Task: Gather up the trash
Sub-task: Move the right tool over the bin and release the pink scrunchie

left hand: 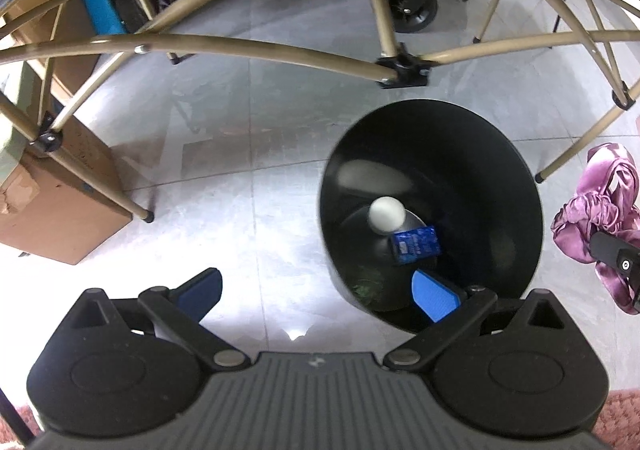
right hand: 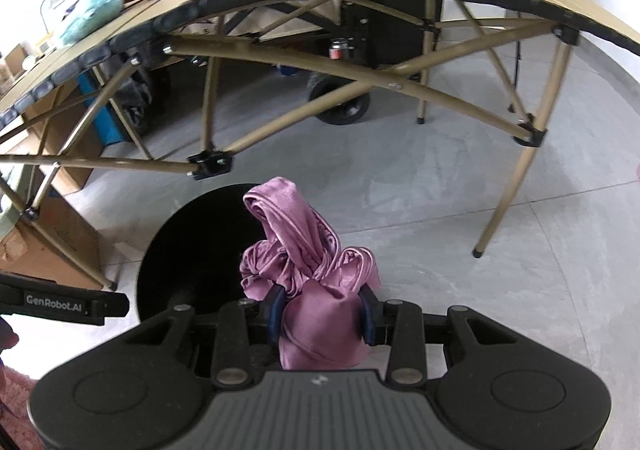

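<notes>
Purple satin cloth (right hand: 316, 290), crumpled, sits clamped between the pads of the right gripper (right hand: 322, 316), bunching up ahead of the fingertips. Just beyond and left of it stands the black bin (left hand: 520, 186), holding a white ball (left hand: 386, 212) and blue packet (left hand: 416, 246). The left gripper (left hand: 316, 296) hangs spread wide and empty, its right pad over the bin's near rim.

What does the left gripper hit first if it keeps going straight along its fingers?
Probably the grey tiled floor, just left of the black bin. The left gripper is open and empty; only its right finger overlaps the bin's rim, though depth is unclear.
</notes>
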Demonstrator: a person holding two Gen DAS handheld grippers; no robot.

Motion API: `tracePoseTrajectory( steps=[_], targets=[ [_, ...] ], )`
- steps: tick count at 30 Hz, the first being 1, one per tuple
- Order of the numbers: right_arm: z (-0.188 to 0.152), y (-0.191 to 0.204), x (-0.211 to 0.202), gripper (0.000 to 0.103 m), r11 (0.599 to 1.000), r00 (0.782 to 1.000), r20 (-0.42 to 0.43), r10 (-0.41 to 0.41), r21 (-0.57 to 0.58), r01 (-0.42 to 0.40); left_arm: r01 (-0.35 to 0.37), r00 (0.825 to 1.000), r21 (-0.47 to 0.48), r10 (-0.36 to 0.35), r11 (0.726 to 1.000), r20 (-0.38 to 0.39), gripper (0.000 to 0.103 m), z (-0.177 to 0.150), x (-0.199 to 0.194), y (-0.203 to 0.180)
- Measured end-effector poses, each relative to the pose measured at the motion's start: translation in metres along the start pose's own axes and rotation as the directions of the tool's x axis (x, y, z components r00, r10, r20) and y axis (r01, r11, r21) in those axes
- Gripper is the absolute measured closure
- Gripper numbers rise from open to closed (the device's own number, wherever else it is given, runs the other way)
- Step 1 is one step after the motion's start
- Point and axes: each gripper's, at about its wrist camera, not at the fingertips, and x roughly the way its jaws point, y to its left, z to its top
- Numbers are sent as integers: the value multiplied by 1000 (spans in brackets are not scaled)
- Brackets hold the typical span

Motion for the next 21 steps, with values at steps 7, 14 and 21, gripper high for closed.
tracePoseTrajectory(
  steps=[7,14,21],
  targets=[
    [6,33,14,67,997,997,-47,56,-44,-58,-24,1000,-23,24,999,-5,0,-5,2,21],
    [6,61,30,67,993,992,-99,74,-79,-82,-30,999,-41,30,999,-20,0,-8,5,38],
    [7,75,49,67,993,985,-152,79,-73,-91,-40,999,-54,39,998,-33,0,-9,10,46]
  ],
)
